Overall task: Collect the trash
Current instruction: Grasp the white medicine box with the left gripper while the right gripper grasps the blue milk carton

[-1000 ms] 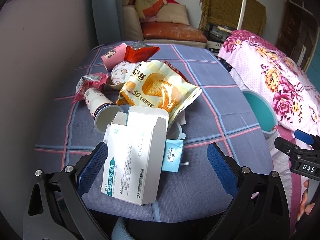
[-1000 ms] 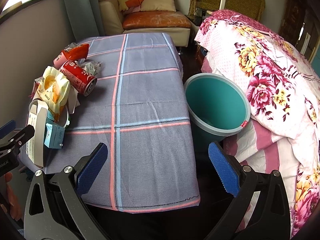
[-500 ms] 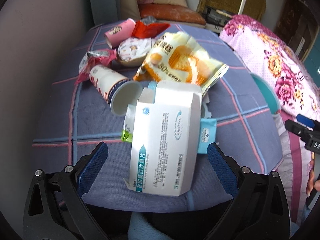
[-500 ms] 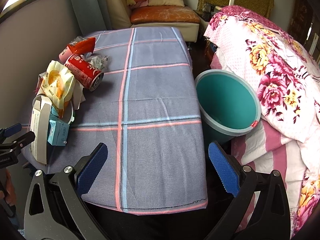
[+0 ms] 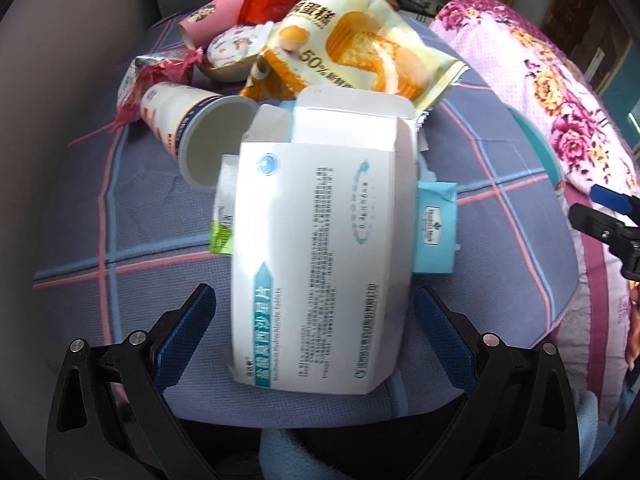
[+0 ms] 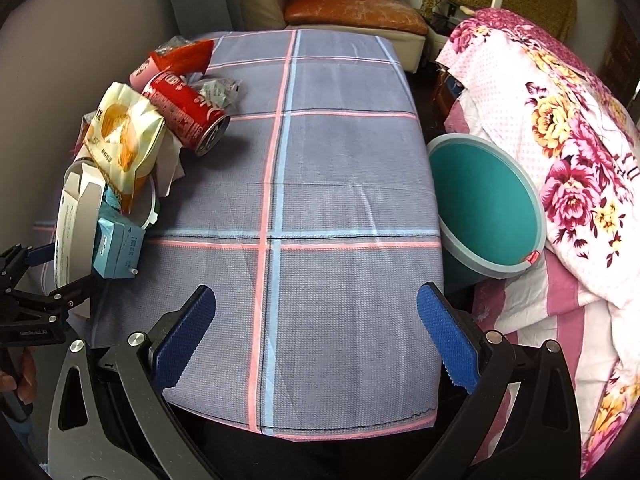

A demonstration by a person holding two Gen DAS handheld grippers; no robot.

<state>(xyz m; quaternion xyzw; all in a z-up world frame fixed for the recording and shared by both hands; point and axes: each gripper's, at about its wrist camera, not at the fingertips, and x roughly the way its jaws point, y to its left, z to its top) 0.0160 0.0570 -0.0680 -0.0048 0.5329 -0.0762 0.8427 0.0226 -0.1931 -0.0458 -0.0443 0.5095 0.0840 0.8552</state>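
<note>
The left gripper (image 5: 314,334) is lined up on the big white cardboard medicine box with teal print (image 5: 320,256) — its jaws are closing, the box sits between the blue pads, and the pads don't look to be pressing on it yet, a sliver of gap showing on each side. So this reads as the grasp step on the first piece of trash. The next move, I'd say, calls for a firm squeeze across the box's width, then a lift and a carry over to the round teal plastic bin (image 6: 486,208) standing just off the table's right edge. The box lies flat near the front edge of the blue-grey checked tablecloth (image 6: 320,184), top flap open, overlapping a small light-blue carton (image 5: 434,232) and a tipped white paper cup (image 5: 192,128) — it looks light and crushable. The right gripper (image 6: 316,336) hovers over bare cloth, jaws wide apart, holding nothing.
</note>
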